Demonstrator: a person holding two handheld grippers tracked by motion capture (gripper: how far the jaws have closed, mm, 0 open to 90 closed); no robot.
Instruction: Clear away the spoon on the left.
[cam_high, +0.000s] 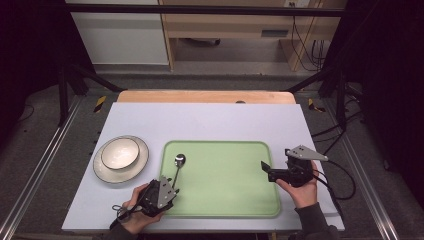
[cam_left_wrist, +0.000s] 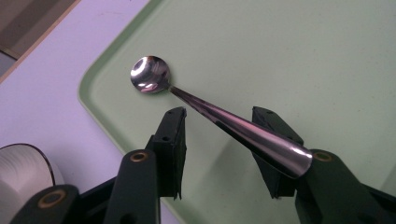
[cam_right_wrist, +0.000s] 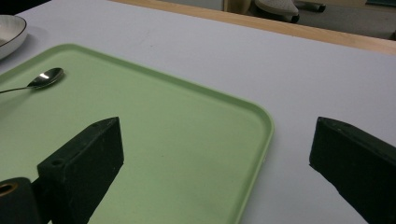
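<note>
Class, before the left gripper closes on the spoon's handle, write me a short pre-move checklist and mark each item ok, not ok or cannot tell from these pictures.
1. Left gripper jaws apart, ready to close: ok.
2. Spoon handle lies between those jaws: ok.
3. Handle centred in the gap: not ok; it lies near one jaw, its end over that jaw's base.
4. Spoon bowl resting on the green tray: ok.
5. Right gripper open and apart from the spoon, at the tray's far edge: ok.
6. Bowl sits on its plate, beside the tray: ok.
</note>
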